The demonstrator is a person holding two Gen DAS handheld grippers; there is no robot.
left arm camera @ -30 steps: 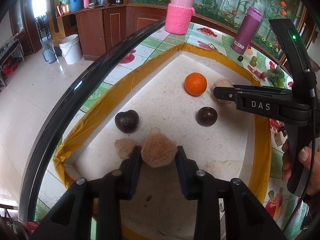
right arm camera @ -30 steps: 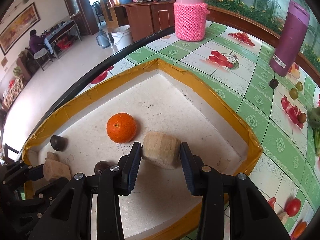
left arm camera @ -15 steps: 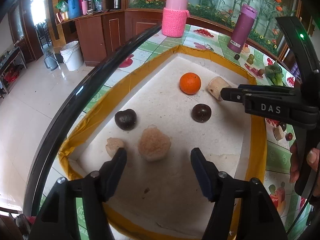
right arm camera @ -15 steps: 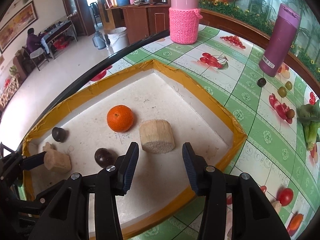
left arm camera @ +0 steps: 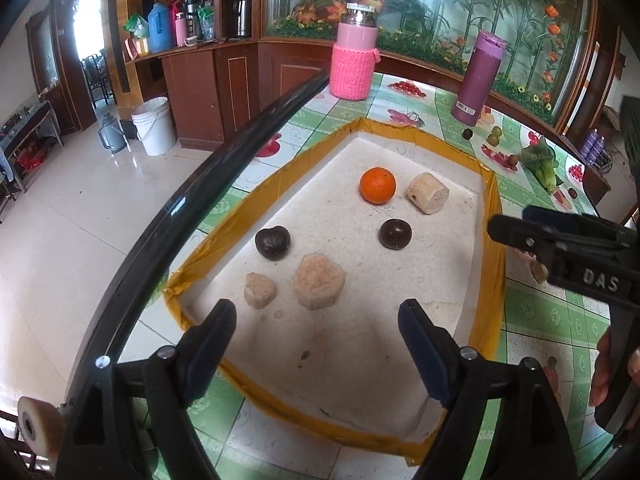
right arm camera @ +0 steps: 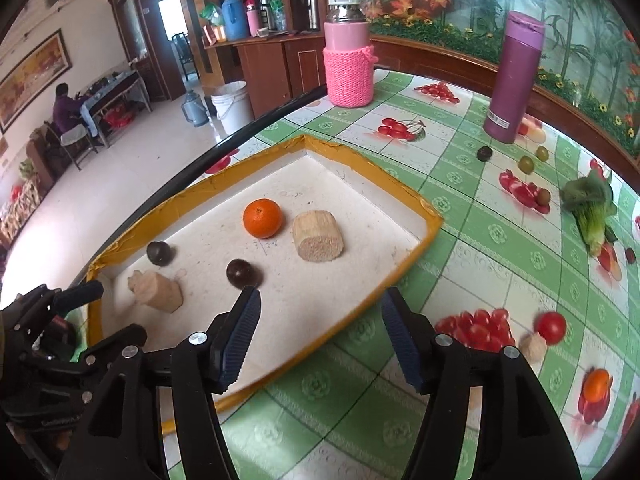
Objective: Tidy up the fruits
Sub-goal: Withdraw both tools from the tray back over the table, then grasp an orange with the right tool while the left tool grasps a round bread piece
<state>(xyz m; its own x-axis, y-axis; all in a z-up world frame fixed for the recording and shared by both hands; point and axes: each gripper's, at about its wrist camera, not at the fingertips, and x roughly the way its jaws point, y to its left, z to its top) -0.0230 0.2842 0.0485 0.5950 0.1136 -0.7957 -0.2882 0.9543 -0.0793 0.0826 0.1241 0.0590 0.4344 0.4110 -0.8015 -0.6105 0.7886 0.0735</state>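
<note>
Seated person only at right wrist

In the left wrist view the hand holding the right gripper is cut off by the picture's right edge. A pale roll at the lower left is half hidden behind the bench rim. Small fruits near the purple bottle are too small to name.

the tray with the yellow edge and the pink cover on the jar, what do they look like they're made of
Tray: probably white foam, going by its matte, grainy, stained floor; the rim looks wrapped in glossy yellow tape, wrinkled at the corners. Pink cover: knitted yarn, with visible ribbed stitches and a small tie.
</note>
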